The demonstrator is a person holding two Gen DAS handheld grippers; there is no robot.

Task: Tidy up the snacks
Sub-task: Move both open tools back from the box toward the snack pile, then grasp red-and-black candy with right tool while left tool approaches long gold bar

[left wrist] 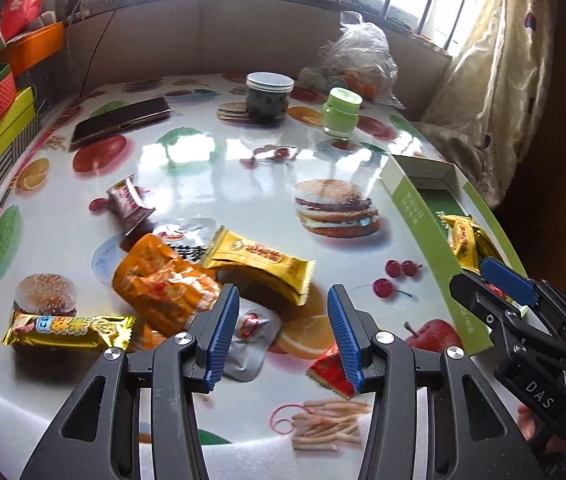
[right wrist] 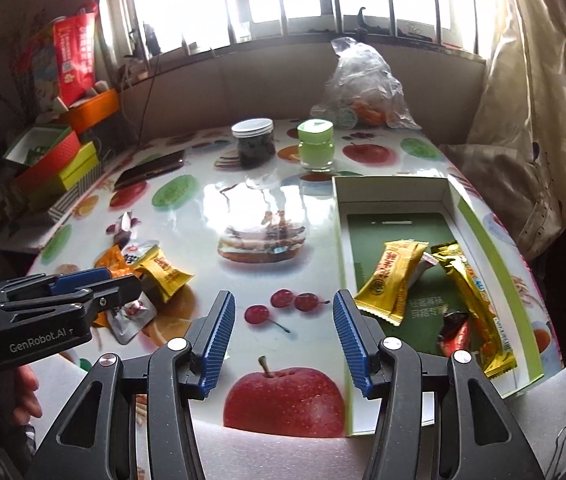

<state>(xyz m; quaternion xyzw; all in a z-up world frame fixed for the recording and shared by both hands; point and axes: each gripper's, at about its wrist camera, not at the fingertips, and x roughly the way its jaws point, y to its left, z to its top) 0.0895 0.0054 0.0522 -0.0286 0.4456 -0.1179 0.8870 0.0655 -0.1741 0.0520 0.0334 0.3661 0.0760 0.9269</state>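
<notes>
My left gripper [left wrist: 283, 332] is open and empty above a pile of snacks: an orange packet [left wrist: 163, 284], a yellow packet [left wrist: 259, 260], a gold bar [left wrist: 71, 330], a silver sachet [left wrist: 249, 340], a red packet [left wrist: 331, 372] and a small brown packet [left wrist: 127, 200]. My right gripper [right wrist: 283, 340] is open and empty, at the left wall of the green-and-white box [right wrist: 495, 248]. The box holds a yellow packet [right wrist: 391, 280], a gold bar [right wrist: 475, 300] and a red-black packet [right wrist: 457, 332]. The right gripper also shows in the left wrist view [left wrist: 499, 288].
At the back of the fruit-print table [right wrist: 211, 216] stand a dark jar [right wrist: 254, 142], a green jar [right wrist: 315, 144], a phone [right wrist: 151, 168] and a plastic bag [right wrist: 363, 84]. Coloured boxes [right wrist: 59, 160] are stacked at the left. A curtain [right wrist: 523, 128] hangs at the right.
</notes>
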